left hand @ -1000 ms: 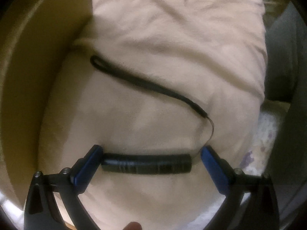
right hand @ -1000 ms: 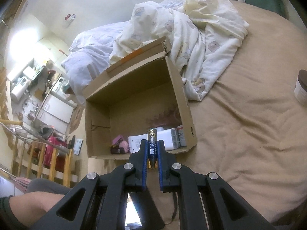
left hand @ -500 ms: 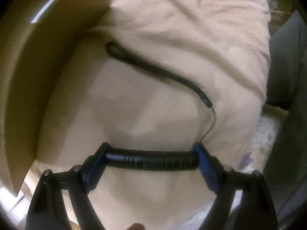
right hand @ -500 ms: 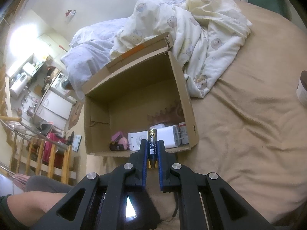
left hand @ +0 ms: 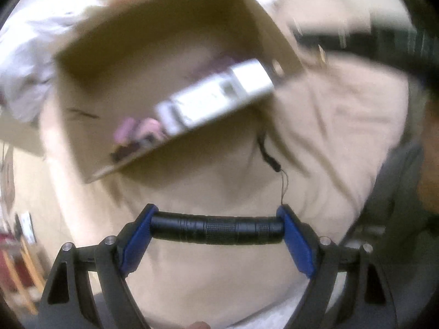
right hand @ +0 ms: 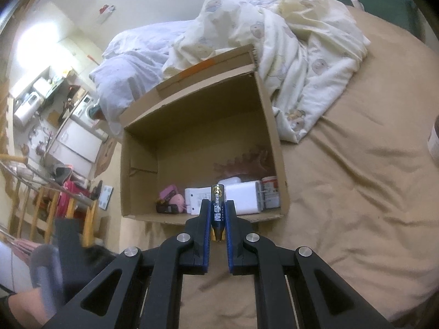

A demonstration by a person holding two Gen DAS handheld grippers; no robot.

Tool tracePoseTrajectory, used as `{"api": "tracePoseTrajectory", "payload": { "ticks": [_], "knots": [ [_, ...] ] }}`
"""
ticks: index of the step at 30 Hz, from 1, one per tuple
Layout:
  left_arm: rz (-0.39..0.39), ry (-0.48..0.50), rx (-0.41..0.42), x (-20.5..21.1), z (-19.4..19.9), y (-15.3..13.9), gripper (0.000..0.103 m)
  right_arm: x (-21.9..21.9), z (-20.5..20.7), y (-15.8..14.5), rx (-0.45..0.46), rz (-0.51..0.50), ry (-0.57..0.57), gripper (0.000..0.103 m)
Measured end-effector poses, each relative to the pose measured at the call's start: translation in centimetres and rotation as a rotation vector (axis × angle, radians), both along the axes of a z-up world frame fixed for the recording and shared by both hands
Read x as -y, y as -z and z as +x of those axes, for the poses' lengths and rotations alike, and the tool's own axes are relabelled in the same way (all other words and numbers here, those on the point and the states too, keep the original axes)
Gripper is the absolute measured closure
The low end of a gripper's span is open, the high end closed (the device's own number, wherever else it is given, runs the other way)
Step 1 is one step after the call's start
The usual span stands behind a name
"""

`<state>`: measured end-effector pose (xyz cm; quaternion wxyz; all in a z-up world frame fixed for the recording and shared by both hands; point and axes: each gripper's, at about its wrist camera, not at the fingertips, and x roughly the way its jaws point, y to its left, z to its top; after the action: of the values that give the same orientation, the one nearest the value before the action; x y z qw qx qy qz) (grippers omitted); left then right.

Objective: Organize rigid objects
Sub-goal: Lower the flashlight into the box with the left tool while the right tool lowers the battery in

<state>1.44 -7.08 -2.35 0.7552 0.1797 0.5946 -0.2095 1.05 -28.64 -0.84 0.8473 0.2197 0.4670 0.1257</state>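
My left gripper (left hand: 216, 226) is shut on a black flashlight (left hand: 216, 230), gripped end to end between the blue pads; its black wrist strap (left hand: 270, 157) trails onto the tan bedsheet. The open cardboard box (left hand: 285, 52) lies ahead, blurred, holding white boxes (left hand: 216, 96) and a pink object (left hand: 137, 128). My right gripper (right hand: 218, 208) is shut on a black and gold battery (right hand: 218, 205), held upright just before the box's near wall (right hand: 203, 219). Inside the box, the right wrist view shows white chargers (right hand: 244, 197), a pink item (right hand: 171, 194) and a small jar (right hand: 270, 194).
A crumpled cream quilt (right hand: 288, 41) lies behind and right of the box on the tan bed (right hand: 356, 192). A jar (right hand: 434, 142) sits at the right edge. The bed's left edge drops to a room with a wooden rail (right hand: 41, 205). The left gripper's body (right hand: 63, 252) shows at lower left.
My left gripper closed on the flashlight, lifted it and swung up toward the box. My right gripper has moved a little closer to the box with the battery.
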Motion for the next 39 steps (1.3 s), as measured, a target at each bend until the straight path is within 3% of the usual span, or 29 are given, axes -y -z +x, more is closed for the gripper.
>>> {"api": "tracePoseTrajectory", "payload": {
  "ticks": [7, 13, 17, 20, 24, 27, 33, 39],
  "knots": [
    [-0.134, -0.160, 0.155, -3.2, 2.6, -4.4, 0.018, -1.3, -0.1, 0.2, 0.003, -0.028, -0.042, 0.092],
    [-0.188, -0.226, 0.275, -3.2, 2.7, -6.6, 0.018, -1.9, 0.4, -0.4, 0.023, -0.043, -0.060, 0.092],
    [-0.214, -0.292, 0.368, -4.2, 5.3, -9.5, 0.018, -2.1, 1.5, -1.5, 0.065, -0.054, -0.079, 0.092],
    [-0.230, -0.320, 0.375, -4.6, 7.4, -10.1, 0.018, -2.2, 3.0, -2.3, 0.094, -0.073, -0.088, 0.092],
    [-0.218, -0.337, 0.342, -4.4, 10.2, -8.1, 0.018, -2.2, 5.3, -2.8, 0.102, -0.028, -0.076, 0.092],
    [-0.214, -0.364, 0.284, -4.4, 11.5, -5.0, 0.018, -3.0, 6.7, -2.8, 0.114, -0.060, -0.088, 0.092],
    [-0.150, -0.365, 0.208, -3.2, 11.9, 0.0, 0.018, -3.7, 7.9, 0.6, 0.027, -0.085, -0.088, 0.092],
    [-0.061, -0.310, 0.226, -1.0, 11.3, 2.5, 0.018, -4.2, 8.8, 3.6, -0.069, -0.144, -0.072, 0.092]
  ]
}}
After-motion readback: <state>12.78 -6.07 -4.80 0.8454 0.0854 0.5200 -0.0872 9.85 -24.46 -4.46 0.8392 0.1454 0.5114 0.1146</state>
